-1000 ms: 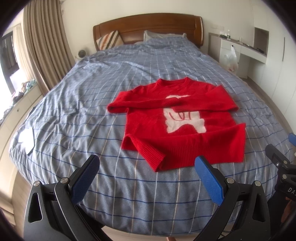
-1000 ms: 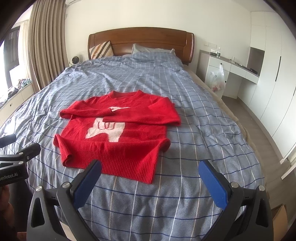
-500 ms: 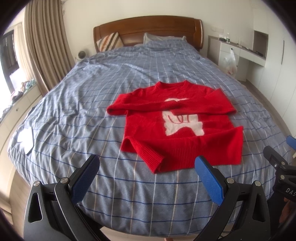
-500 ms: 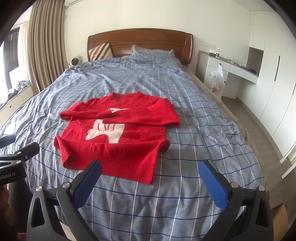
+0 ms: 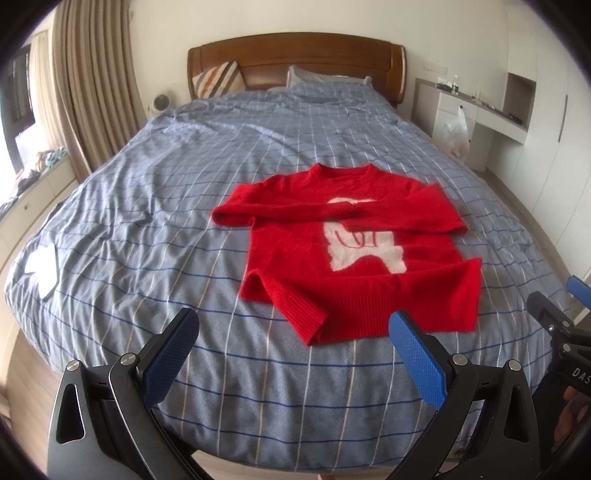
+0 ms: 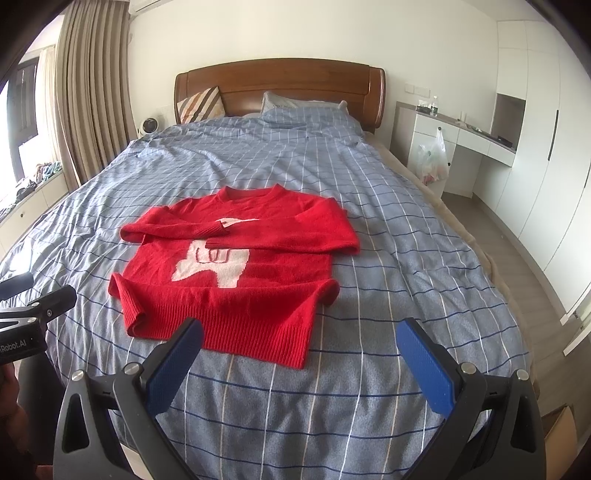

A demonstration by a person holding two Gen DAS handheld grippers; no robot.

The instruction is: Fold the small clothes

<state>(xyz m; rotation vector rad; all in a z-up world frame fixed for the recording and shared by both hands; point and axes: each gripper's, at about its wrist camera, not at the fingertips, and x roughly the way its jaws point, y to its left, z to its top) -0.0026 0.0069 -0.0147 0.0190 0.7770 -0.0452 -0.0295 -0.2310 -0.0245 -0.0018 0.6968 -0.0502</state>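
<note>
Left wrist: left gripper [image 5: 291, 347] jaws apart, empty, above bed [image 5: 147, 206] foot. Right gripper [image 6: 301, 356] also apart, empty. Red sweater [image 5: 354, 251] flat mid-bed, both sleeves folded across chest.

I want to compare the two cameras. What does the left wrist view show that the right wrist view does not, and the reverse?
Only the left wrist view shows the white item lying near the left edge of the bed, and the right gripper from the side.

Only the right wrist view shows the air conditioner at the top, the cardboard box on the floor, and the left gripper from the side.

Both show the red sweater with sleeves folded across its chest, the checked bed cover, the wooden headboard and the plastic bag. Both grippers are open and empty.
</note>
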